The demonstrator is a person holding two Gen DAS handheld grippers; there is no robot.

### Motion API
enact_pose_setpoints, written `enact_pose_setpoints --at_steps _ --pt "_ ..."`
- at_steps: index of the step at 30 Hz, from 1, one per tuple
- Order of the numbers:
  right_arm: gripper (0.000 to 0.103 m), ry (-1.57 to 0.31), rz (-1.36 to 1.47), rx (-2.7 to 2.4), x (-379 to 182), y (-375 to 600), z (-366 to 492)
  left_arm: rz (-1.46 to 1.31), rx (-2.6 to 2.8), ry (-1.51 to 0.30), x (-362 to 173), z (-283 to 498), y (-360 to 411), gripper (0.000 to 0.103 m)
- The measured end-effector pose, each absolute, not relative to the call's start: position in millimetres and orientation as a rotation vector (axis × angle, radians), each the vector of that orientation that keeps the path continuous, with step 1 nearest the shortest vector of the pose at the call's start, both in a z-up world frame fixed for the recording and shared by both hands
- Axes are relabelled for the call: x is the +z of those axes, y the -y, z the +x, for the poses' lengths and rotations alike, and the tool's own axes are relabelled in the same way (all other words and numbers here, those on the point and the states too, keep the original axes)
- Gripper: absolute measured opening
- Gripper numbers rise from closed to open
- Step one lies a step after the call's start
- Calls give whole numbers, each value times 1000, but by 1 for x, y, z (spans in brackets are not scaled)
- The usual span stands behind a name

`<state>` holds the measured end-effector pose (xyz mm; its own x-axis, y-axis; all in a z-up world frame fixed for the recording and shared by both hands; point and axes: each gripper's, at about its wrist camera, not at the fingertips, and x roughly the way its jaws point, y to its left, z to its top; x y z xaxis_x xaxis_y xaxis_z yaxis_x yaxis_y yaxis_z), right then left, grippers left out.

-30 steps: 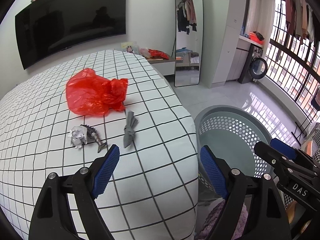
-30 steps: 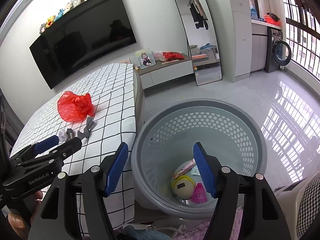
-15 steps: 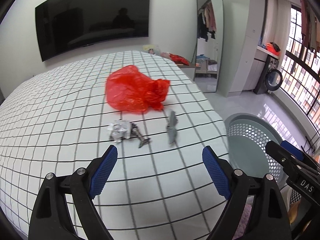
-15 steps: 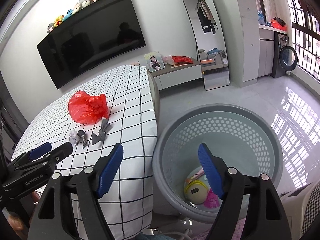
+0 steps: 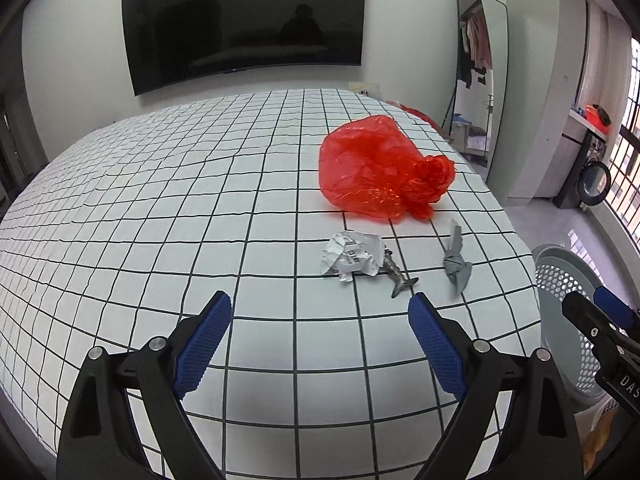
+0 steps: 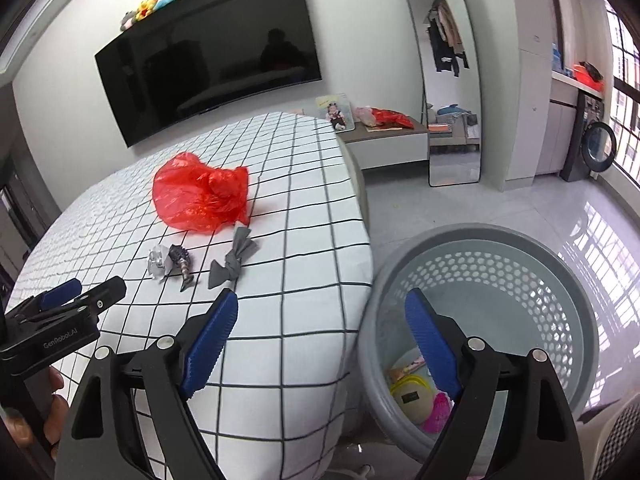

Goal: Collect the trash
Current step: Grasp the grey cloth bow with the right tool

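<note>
Beside the red bag [image 5: 380, 168] lie crumpled paper [image 5: 352, 257] and wrappers, light and crushable; pinch each mid-body; both grippers, left [image 5: 320, 344] and right [image 6: 320, 340], opening, empty

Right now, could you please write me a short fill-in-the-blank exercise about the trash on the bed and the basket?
1. The largest piece of trash on the checked bed is a crumpled plastic bag coloured ____.
2. The grey basket stands on the ____ beside the bed.
3. The crumpled paper lies ____ the bag and the left claw.

Missing words: red; floor; between
</note>
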<state>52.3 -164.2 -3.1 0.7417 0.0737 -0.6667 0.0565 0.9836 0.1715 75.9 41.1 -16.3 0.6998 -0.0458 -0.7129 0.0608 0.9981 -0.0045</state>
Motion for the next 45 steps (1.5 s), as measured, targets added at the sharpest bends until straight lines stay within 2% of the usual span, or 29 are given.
enact_pose_setpoints --at_steps 19,28,35,37,39,41,45 --pt "82 -877 50 17 -24 100 139 -10 19 -835 -27 113 -77 88" --pt "82 -968 18 0 -41 91 164 -30 12 -857 -32 120 -80 88" --pt "81 -965 15 15 -42 88 168 -36 0 -865 -35 120 -79 88" --pt "73 -964 14 26 -41 87 169 -36 -3 -865 -34 120 -77 88" --pt "56 -981 11 41 -44 85 170 -33 -5 -865 -34 119 -76 88" --pt "50 -974 0 43 -43 83 168 -31 -8 -865 -34 119 -74 88" --pt "21 -971 11 67 -41 83 165 -23 -15 -868 -33 118 -70 88"
